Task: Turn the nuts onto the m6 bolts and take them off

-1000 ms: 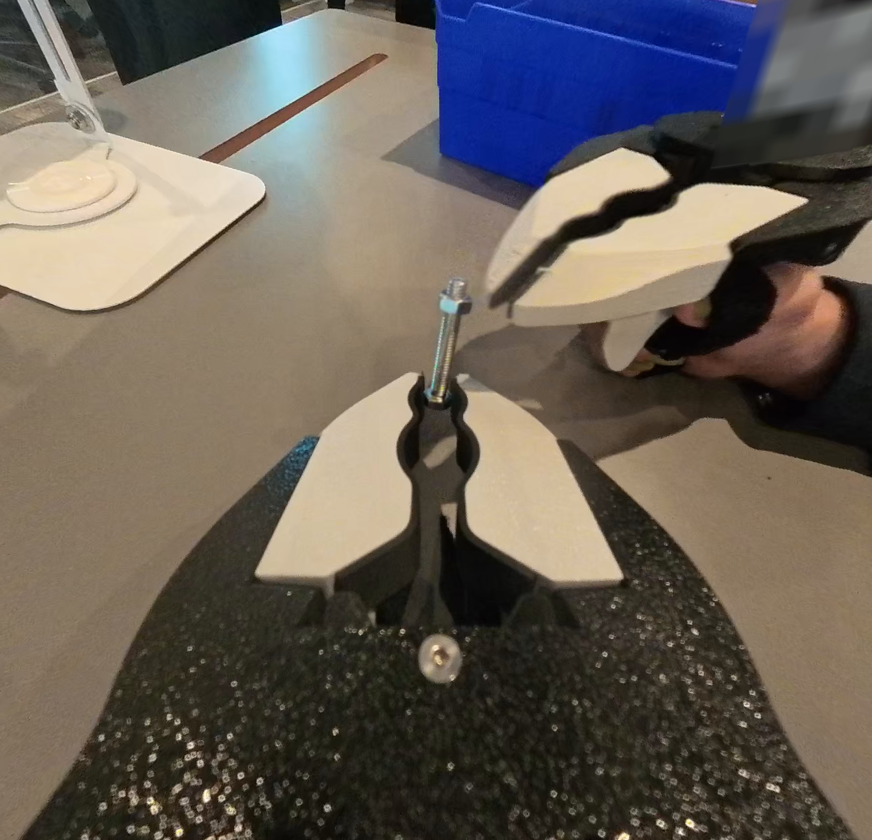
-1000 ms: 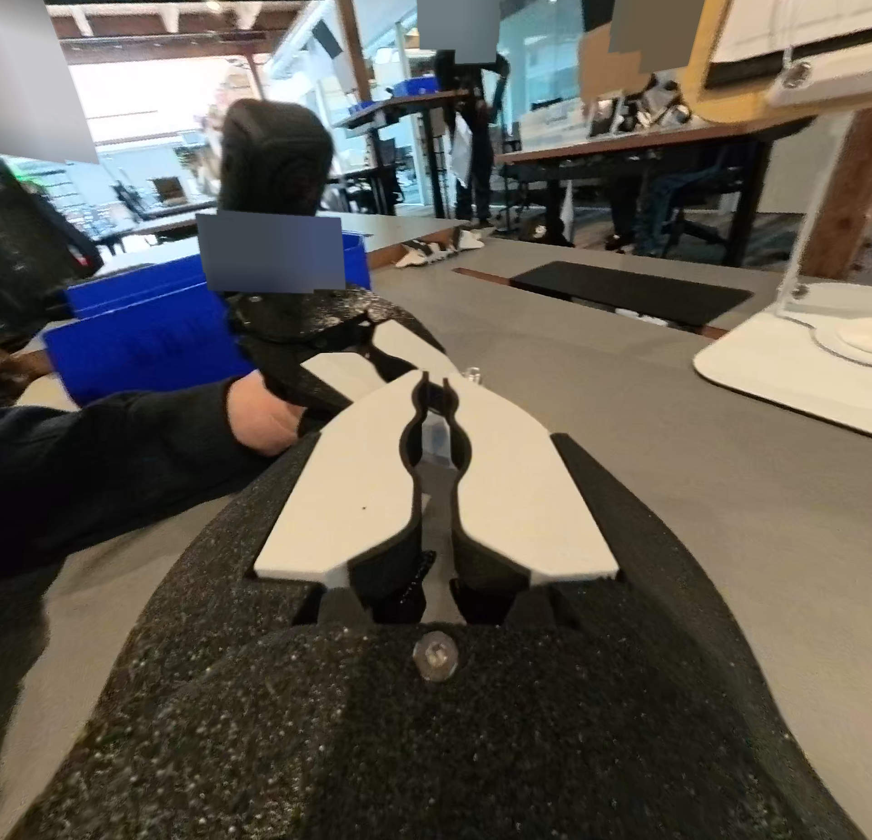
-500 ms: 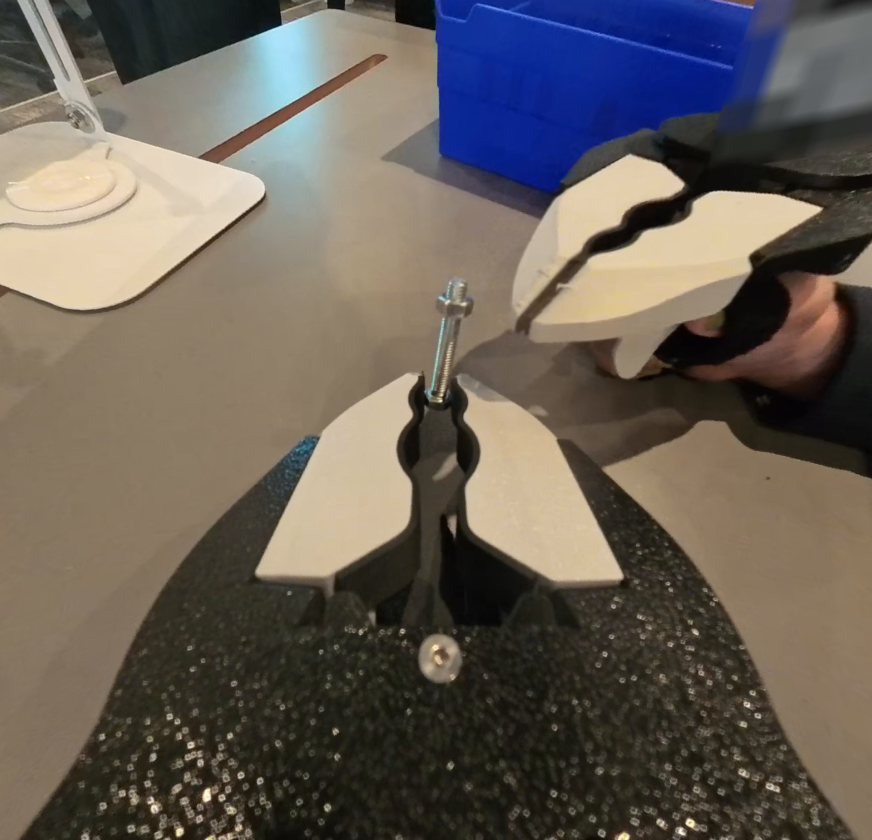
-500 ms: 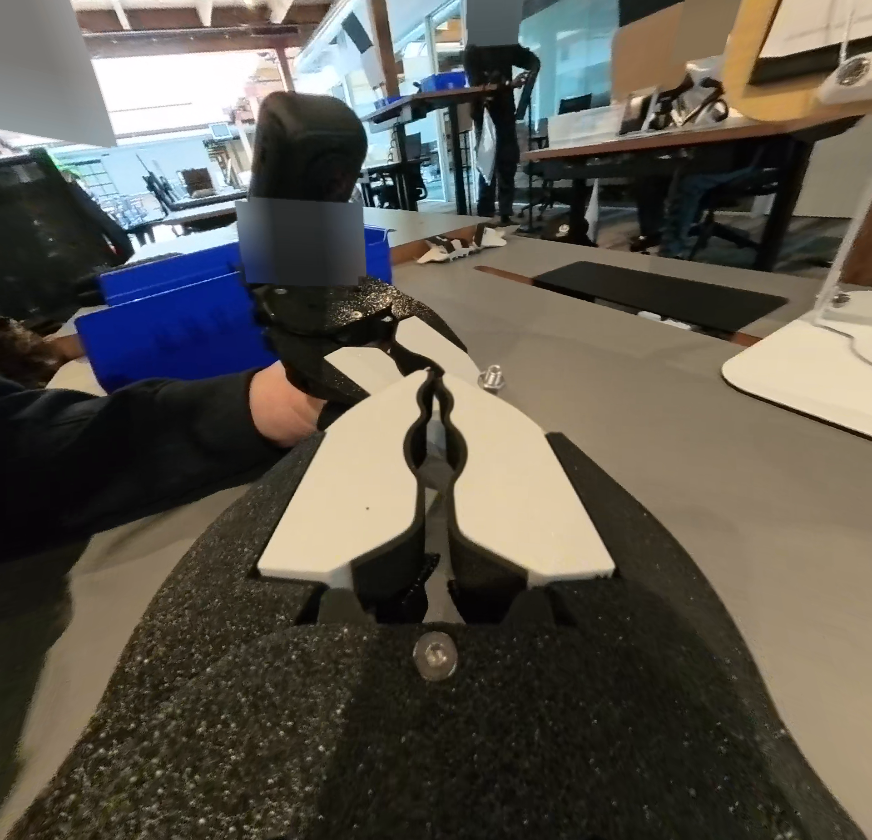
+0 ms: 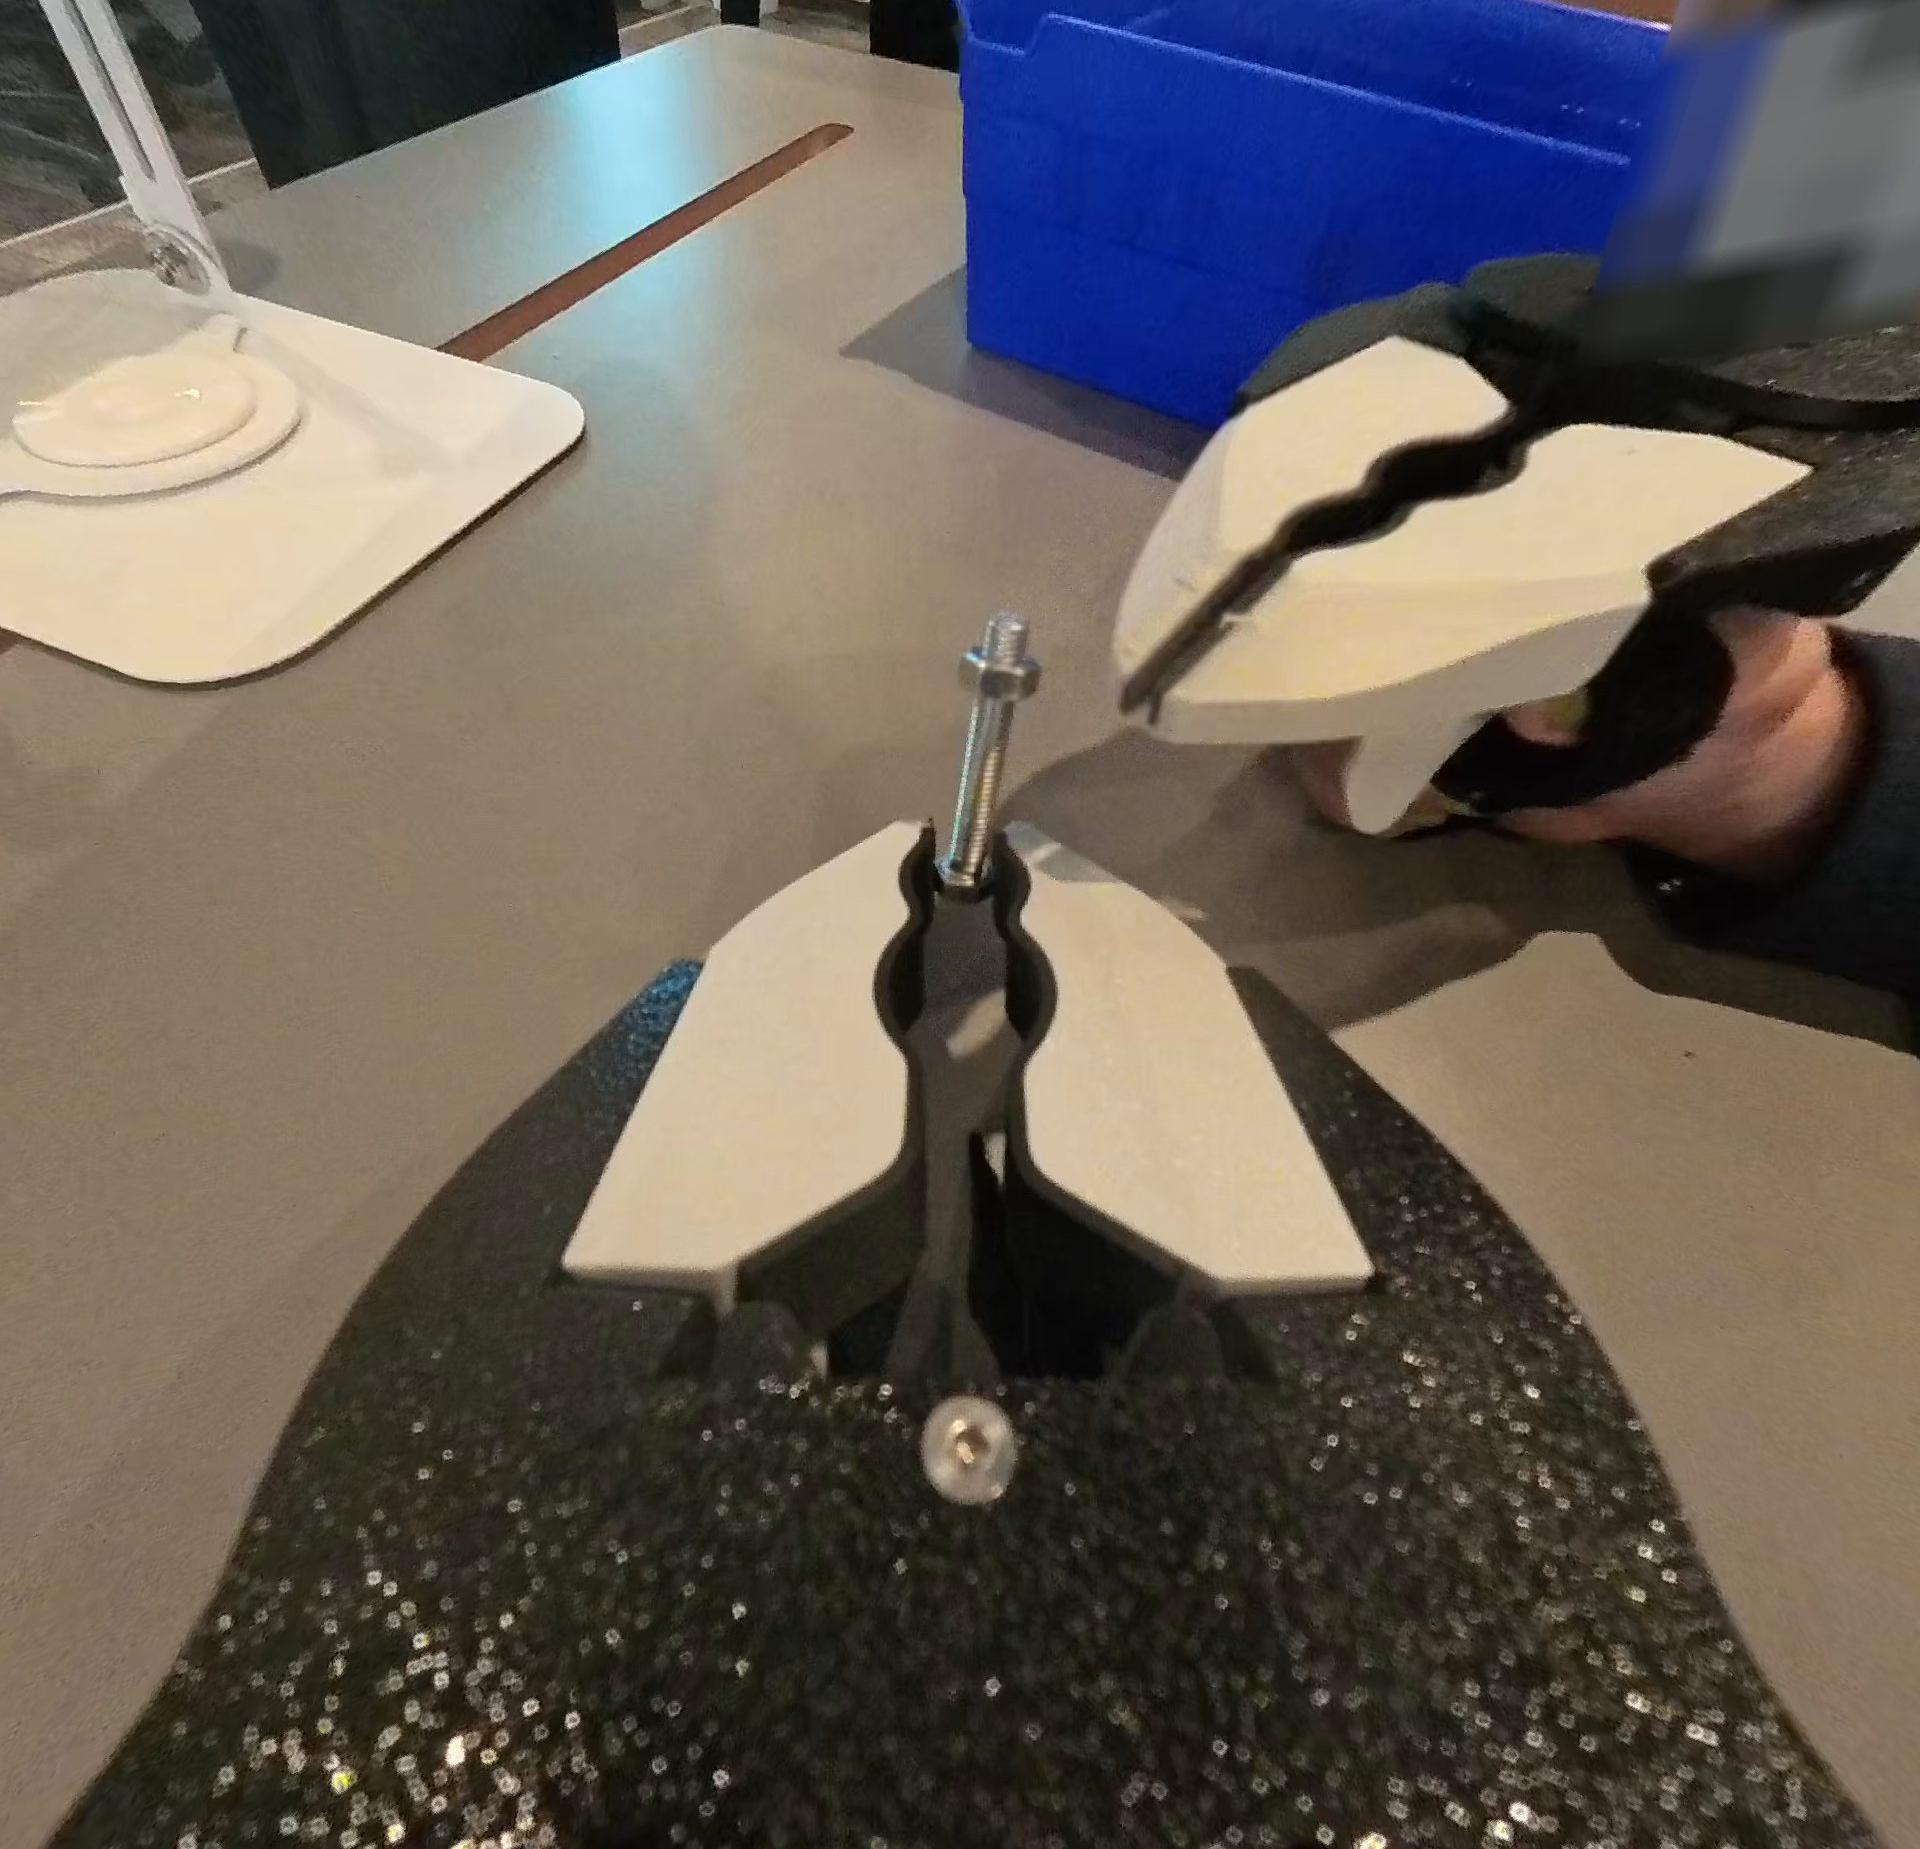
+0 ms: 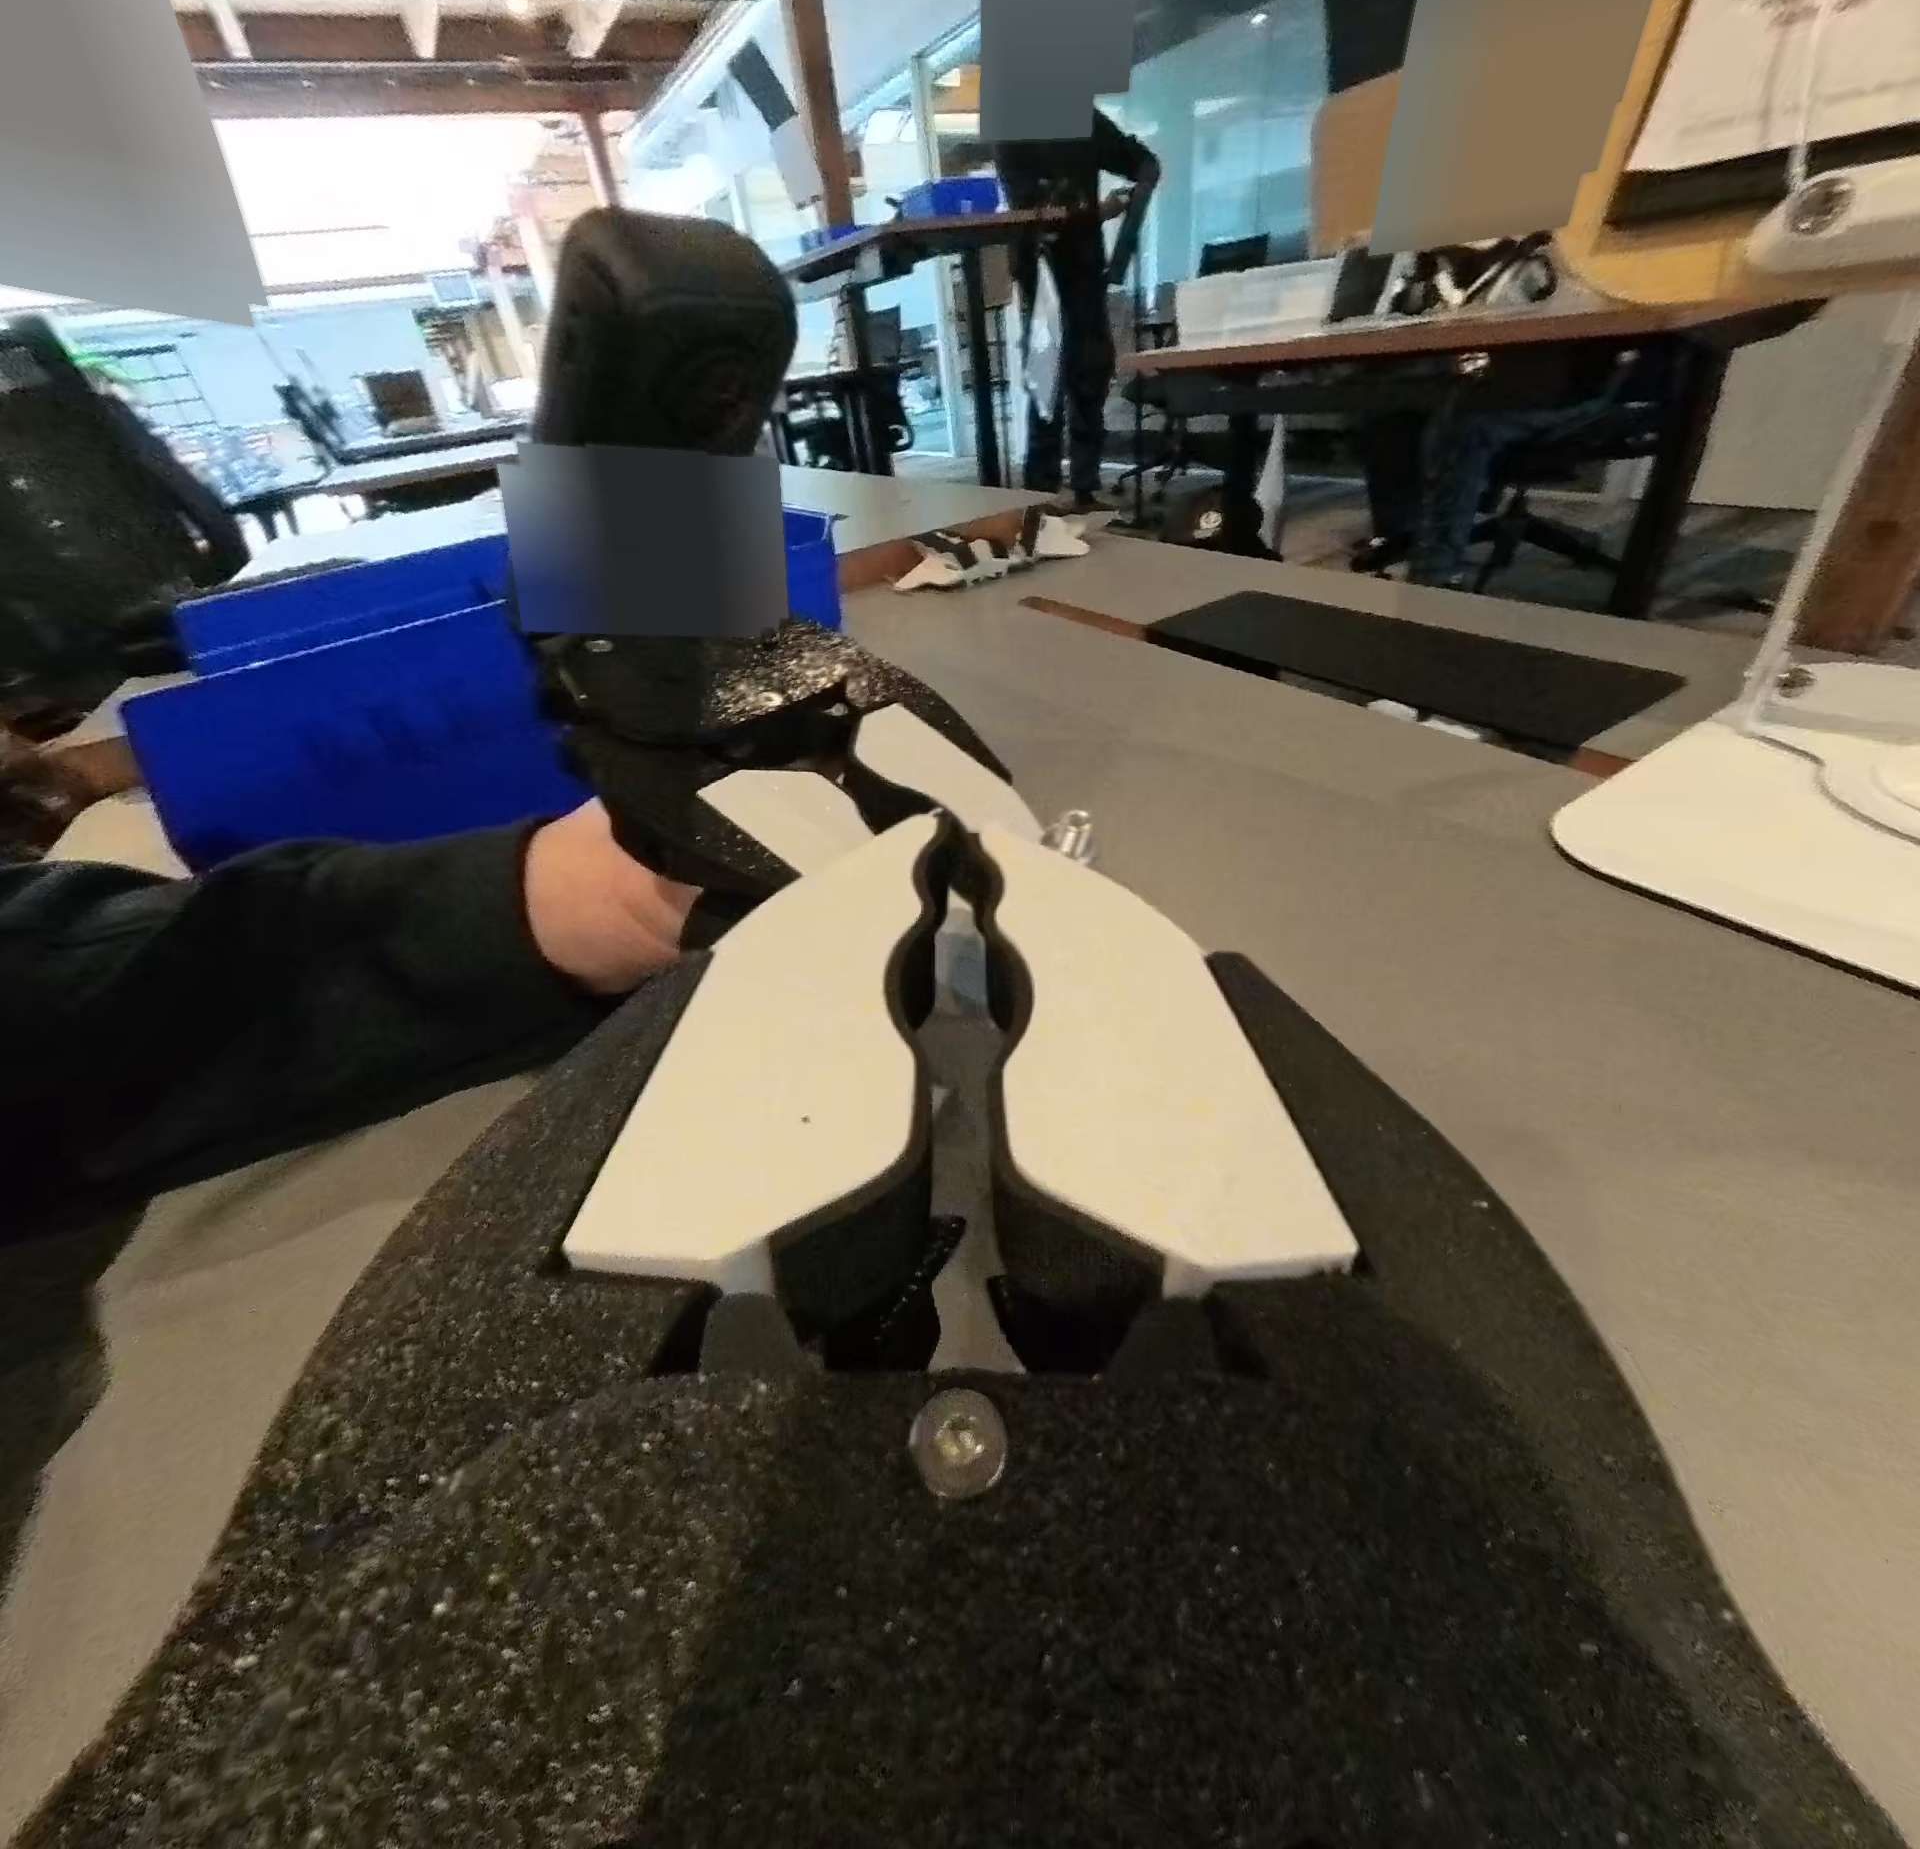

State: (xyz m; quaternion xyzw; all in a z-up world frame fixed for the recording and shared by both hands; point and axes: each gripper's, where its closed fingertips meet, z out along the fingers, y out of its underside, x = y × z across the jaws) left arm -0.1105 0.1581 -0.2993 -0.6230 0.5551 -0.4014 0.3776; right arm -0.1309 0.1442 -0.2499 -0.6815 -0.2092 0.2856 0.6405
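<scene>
one bolt (image 5: 980, 760) — one nut (image 5: 1001, 669), two claws (image 5: 964, 843) (image 5: 1143, 693), one blue bin (image 5: 1288, 230)

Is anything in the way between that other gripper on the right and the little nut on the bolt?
Nothing visible. The right gripper hangs beside the nut, with only open air between them above the table.

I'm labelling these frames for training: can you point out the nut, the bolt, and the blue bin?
small silver hex nut (image 5: 1001, 670), left wrist view, on its front flat.
long silver threaded bolt (image 5: 978, 771), left wrist view, mid-shank above the left tool's tips.
blue plastic bin (image 5: 1226, 241), left wrist view, on its front wall.
</scene>
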